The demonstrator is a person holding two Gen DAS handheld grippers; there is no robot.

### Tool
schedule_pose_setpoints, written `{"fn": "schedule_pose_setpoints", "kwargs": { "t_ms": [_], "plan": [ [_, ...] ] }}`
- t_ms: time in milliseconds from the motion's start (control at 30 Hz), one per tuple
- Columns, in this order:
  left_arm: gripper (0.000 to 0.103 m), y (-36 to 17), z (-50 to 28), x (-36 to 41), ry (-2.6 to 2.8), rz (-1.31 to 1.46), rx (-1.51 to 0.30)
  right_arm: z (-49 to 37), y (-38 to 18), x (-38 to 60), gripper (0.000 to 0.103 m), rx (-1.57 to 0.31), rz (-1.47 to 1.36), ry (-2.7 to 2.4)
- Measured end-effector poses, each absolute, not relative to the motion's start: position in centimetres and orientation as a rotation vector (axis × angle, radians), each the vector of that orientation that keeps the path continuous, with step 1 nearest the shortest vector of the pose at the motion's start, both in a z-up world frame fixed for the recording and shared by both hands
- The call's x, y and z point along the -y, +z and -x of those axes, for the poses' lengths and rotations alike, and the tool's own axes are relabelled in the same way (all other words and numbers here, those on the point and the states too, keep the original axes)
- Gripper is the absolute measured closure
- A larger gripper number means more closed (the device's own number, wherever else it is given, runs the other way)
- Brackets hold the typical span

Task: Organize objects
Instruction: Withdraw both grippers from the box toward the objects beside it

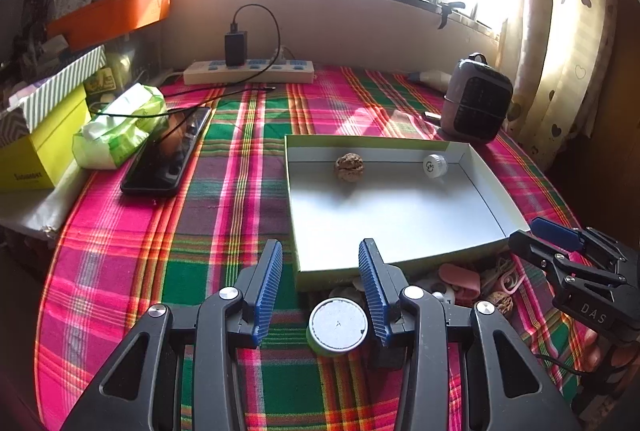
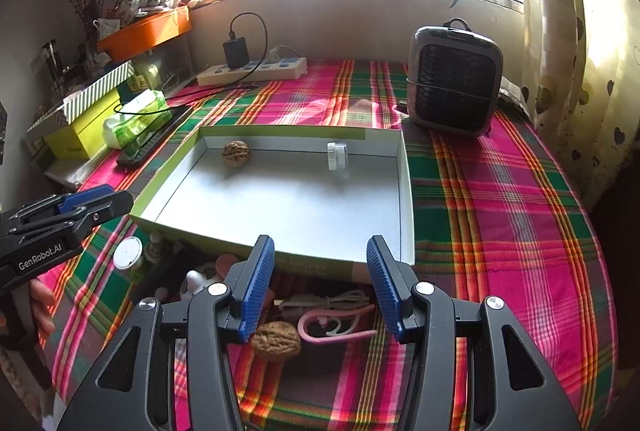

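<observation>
Both grippers spread, empty: left gripper (image 1: 320, 291) over round tin (image 1: 337, 325), right gripper (image 2: 320, 287) over walnut (image 2: 276, 341).

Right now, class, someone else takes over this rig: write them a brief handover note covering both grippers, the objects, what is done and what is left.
Left gripper: open, holding nothing, above the round tin.
Right gripper: open, holding nothing, above a loose walnut and pink hook.
Done: one walnut and a small white jar lie in the box lid, near its far wall.
Left: the tin, loose walnut, pink hook, cable bundle and other small items sit on the plaid cloth in front of the lid's near wall.
</observation>
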State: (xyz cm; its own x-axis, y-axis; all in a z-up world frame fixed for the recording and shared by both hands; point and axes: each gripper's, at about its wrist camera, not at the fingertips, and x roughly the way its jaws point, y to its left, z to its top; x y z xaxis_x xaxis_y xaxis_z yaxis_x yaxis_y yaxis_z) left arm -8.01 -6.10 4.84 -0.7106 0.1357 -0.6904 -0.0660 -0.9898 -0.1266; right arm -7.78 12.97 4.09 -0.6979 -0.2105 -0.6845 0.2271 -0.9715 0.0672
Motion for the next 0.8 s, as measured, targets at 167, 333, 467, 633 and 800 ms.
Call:
{"fn": "schedule_pose_setpoints", "kwargs": {
  "t_ms": [167, 333, 467, 633, 800],
  "plan": [
    [0.065, 3.9, 6.9, 6.6, 2.791, 1.170, 0.163, 6.4, 3.2, -13.0, 0.053, -0.074, -1.095, -2.692],
    [0.065, 3.7, 6.0, 6.9, 2.785, 1.172, 0.197, 5.1, 2.7, -12.9, 0.053, -0.067, -1.088, -2.673],
    [0.065, 3.2, 5.7, 7.2, 2.777, 1.187, 0.223, 4.3, 2.3, -12.6, 0.053, -0.076, -1.092, -2.654],
    [0.065, 2.8, 5.6, 7.3, 2.769, 1.206, 0.241, 4.0, 1.4, -11.9, 0.053, -0.088, -1.122, -2.612],
    [0.065, 2.4, 5.6, 7.3, 2.755, 1.219, 0.248, 4.1, 0.7, -11.5, 0.053, -0.079, -1.140, -2.584]
  ]
}}
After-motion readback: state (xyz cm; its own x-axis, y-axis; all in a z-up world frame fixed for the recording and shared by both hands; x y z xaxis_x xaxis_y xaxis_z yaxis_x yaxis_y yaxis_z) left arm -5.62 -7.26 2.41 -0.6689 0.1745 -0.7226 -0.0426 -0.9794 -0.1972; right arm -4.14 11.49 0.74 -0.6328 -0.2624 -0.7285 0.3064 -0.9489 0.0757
